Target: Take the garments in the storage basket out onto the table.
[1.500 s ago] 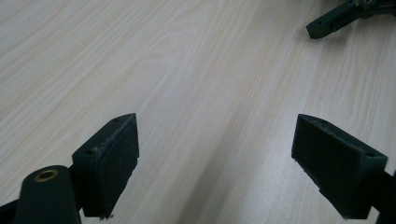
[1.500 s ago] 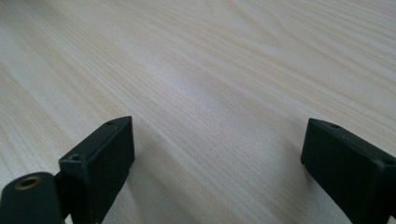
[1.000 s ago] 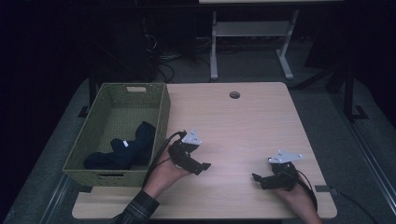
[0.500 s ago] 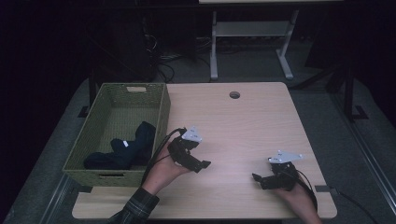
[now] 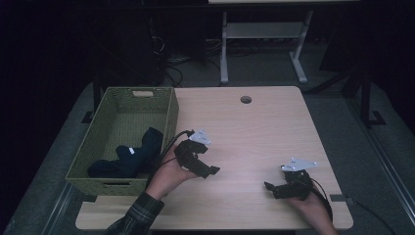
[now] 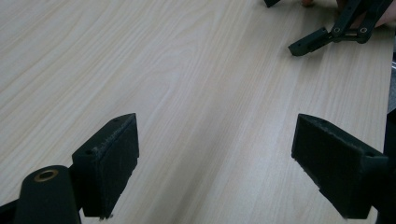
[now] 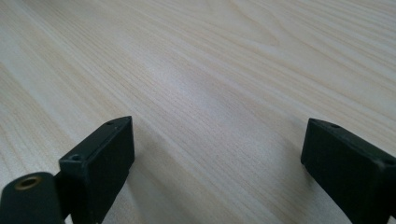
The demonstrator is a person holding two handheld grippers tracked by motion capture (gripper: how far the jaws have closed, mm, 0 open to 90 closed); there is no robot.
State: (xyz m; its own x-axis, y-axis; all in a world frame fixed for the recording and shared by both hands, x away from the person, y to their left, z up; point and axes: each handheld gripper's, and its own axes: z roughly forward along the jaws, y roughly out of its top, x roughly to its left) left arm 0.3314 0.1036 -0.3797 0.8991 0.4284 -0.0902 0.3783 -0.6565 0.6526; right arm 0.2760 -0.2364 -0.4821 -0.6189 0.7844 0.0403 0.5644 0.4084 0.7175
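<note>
A green woven basket [image 5: 169, 112] stands at the table's left side with dark socks [image 5: 132, 156] lying inside it. Just right of the basket, my left gripper [image 5: 208, 171] rests low over the wooden table [image 5: 254, 132], open, its jaws wide apart with bare wood between them [image 6: 215, 154]. My right gripper [image 5: 270, 188] sits near the front right of the table, also open over bare wood [image 7: 215, 158]. In the left gripper view the right gripper [image 6: 299, 44] shows at the top edge.
A round cable hole [image 5: 245, 100] is set in the table near its far edge. A white metal frame [image 5: 259, 44] stands on the floor behind the table. Cables trail from both grippers.
</note>
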